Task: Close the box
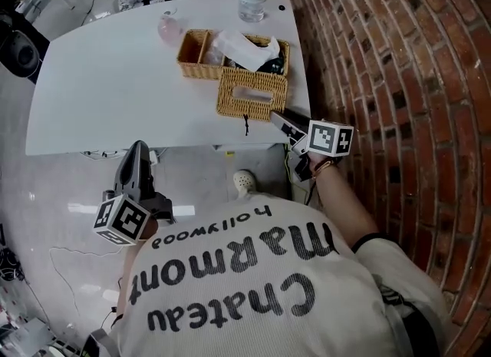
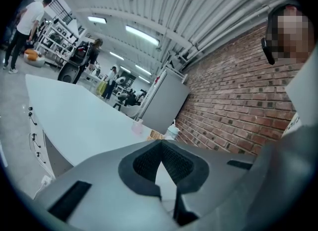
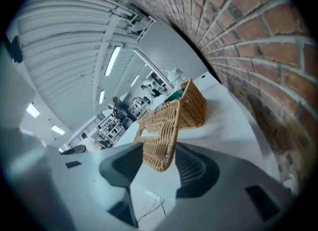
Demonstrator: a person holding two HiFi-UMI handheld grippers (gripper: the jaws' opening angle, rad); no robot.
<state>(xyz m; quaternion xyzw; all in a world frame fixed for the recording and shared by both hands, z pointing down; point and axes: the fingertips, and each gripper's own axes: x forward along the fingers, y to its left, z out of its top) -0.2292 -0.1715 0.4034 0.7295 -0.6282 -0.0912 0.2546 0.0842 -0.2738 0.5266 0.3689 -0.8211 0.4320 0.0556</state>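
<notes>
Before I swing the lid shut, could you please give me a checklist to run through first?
1. Lid between the jaws of the right hand-held gripper: ok, its free edge sits there.
2. Firm grip on the lid: not ok, the jaws stand apart and the pads do not press.
3. Contents below the rim of the box: not ok, white tissue sticks up above it.
4. Left hand-held gripper out of the way: ok, shut, empty, held low off the table.
5. Hinge sound: cannot tell.
</notes>
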